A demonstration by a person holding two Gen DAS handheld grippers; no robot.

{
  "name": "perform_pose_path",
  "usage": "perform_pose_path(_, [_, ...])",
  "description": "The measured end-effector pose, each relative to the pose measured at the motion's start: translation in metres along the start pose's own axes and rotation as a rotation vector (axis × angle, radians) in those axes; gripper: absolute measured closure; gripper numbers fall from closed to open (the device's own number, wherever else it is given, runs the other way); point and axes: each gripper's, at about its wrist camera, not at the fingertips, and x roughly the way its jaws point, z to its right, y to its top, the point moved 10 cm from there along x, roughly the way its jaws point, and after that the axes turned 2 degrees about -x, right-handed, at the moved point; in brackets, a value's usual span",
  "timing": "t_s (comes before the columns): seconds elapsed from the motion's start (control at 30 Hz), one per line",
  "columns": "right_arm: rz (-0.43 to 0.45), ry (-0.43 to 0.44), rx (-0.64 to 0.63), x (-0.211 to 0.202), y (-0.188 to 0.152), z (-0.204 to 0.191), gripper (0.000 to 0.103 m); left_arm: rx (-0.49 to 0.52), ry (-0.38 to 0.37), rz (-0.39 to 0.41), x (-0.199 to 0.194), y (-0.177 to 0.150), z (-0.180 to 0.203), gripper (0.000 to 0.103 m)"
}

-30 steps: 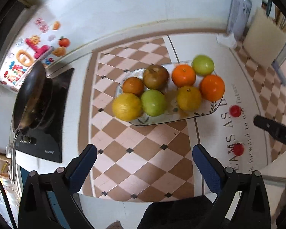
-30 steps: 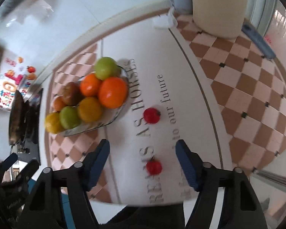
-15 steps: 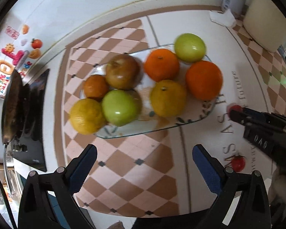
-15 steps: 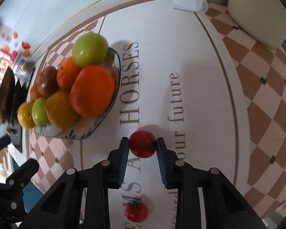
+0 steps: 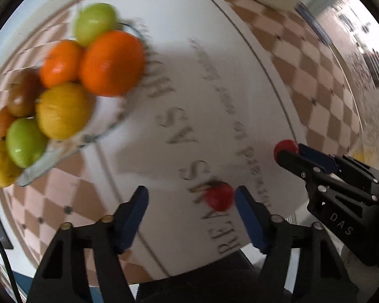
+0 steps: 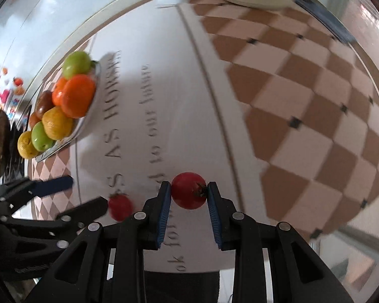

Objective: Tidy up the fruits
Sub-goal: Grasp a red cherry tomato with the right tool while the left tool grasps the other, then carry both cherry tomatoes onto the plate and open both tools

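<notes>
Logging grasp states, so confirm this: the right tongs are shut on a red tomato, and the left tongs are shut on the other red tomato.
Half right. The right tongs are shut on a red tomato. But the left wrist view shows the left tongs open, with the other tomato loose on the mat, close by one pad.

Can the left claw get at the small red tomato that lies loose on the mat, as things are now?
Probably yes. The left claw is open, and the loose tomato lies just inside its right finger with nothing between. The right claw, shut on the other tomato, stays aside.
</notes>
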Motion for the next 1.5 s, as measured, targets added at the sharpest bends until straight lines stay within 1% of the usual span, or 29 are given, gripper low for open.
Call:
perform_pose_path(0.07, [0.004,-0.005,0.022,-0.001,-0.003,0.006,0.071,0.024,-0.013,-0.018,0.007,-0.002,0.011,0.043])
perform_pose_path(0.13, [0.010,-0.008,0.040,-0.003,-0.004,0.011,0.071,0.044,-0.018,-0.028,0.012,-0.003,0.019,0.054])
perform_pose_path(0.17, [0.013,-0.011,0.047,-0.003,-0.004,0.013,0.071,0.054,-0.023,-0.034,0.015,-0.003,0.023,0.056])
perform_pose_path(0.23, [0.015,-0.012,0.060,-0.006,-0.006,0.017,0.071,0.065,-0.029,-0.038,0.018,-0.002,0.029,0.064])
perform_pose_path(0.43, [0.029,-0.024,0.093,-0.013,-0.008,0.028,0.071,0.101,-0.028,-0.027,0.027,0.000,0.042,0.077])
perform_pose_path(0.57, [0.038,-0.028,0.105,-0.018,-0.007,0.031,0.071,0.098,-0.036,-0.012,0.032,-0.003,0.045,0.077])
perform_pose_path(0.7, [0.049,-0.023,0.105,-0.026,-0.006,0.030,0.071,0.072,-0.057,-0.006,0.027,-0.004,0.042,0.078])
perform_pose_path(0.83, [0.065,-0.010,0.092,-0.034,0.000,0.021,0.071,0.033,-0.081,0.004,0.021,-0.001,0.029,0.078])
perform_pose_path(0.9, [0.072,0.002,0.084,-0.038,0.004,0.014,0.071,-0.003,-0.097,0.009,0.016,0.003,0.019,0.078])
perform_pose_path(1.03, [0.091,0.041,0.051,-0.043,0.015,-0.010,0.071,-0.093,-0.139,0.026,0.002,0.009,-0.001,0.078])
perform_pose_path(1.1, [0.096,0.075,0.039,-0.045,0.021,-0.025,0.071,-0.145,-0.164,0.041,-0.010,0.015,-0.010,0.078])
perform_pose_path(1.13, [0.097,0.097,0.033,-0.045,0.024,-0.035,0.071,-0.168,-0.176,0.051,-0.018,0.013,-0.020,0.078])
perform_pose_path(1.2, [0.095,0.145,0.013,-0.045,0.031,-0.058,0.071,-0.220,-0.191,0.083,-0.036,0.016,-0.041,0.078])
perform_pose_path(1.23, [0.095,0.171,-0.002,-0.045,0.036,-0.071,0.071,-0.243,-0.197,0.099,-0.050,0.012,-0.058,0.078])
perform_pose_path(1.3, [0.094,0.209,-0.037,-0.044,0.044,-0.097,0.071,-0.297,-0.203,0.141,-0.072,0.017,-0.085,0.078])
perform_pose_path(1.4, [0.092,0.279,-0.092,-0.041,0.062,-0.141,0.071,-0.360,-0.194,0.192,-0.099,0.030,-0.123,0.078])
perform_pose_path(1.47, [0.089,0.316,-0.130,-0.038,0.074,-0.170,0.071,-0.394,-0.173,0.214,-0.109,0.039,-0.150,0.078])
perform_pose_path(1.5, [0.081,0.335,-0.151,-0.035,0.079,-0.184,0.071,-0.409,-0.174,0.216,-0.111,0.042,-0.160,0.078])
